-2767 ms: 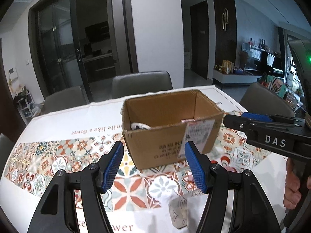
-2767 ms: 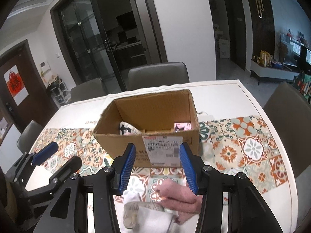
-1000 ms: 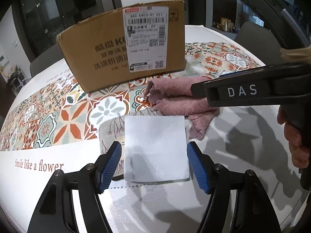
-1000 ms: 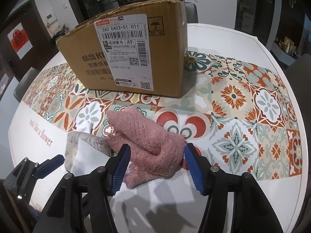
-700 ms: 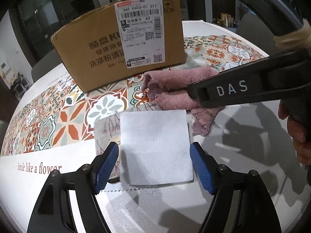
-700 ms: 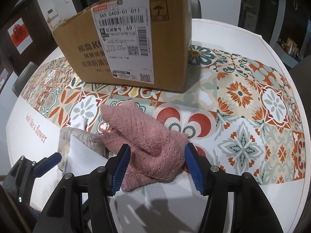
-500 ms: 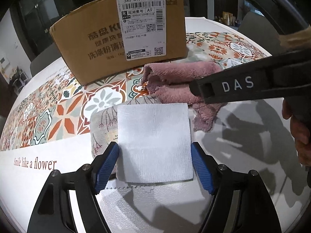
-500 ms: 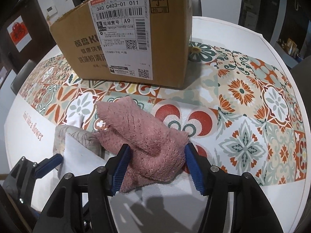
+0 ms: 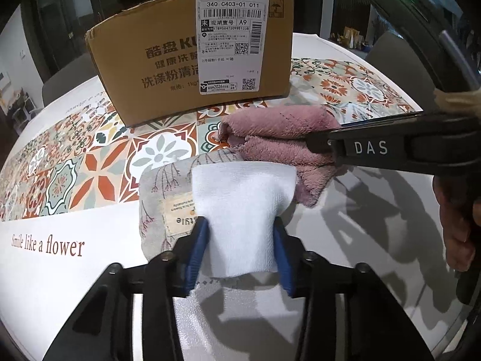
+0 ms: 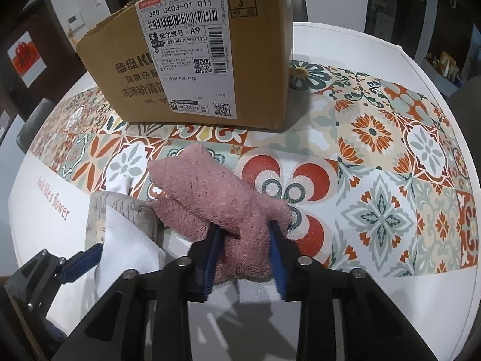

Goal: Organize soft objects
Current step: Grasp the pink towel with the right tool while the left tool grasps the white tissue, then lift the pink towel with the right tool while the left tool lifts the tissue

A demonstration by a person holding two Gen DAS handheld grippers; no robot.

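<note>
Closing now, from wide a second ago, onto white cloth [image 9: 240,210] in left gripper [image 9: 240,243] and pink towel [image 10: 222,210] in right gripper [image 10: 245,252]; ready for lifting toward cardboard box [image 10: 186,60].

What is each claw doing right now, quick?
Left gripper: jaws closing, pads pinching the white cloth.
Right gripper: jaws closing, pads squeezing the pink towel.
</note>
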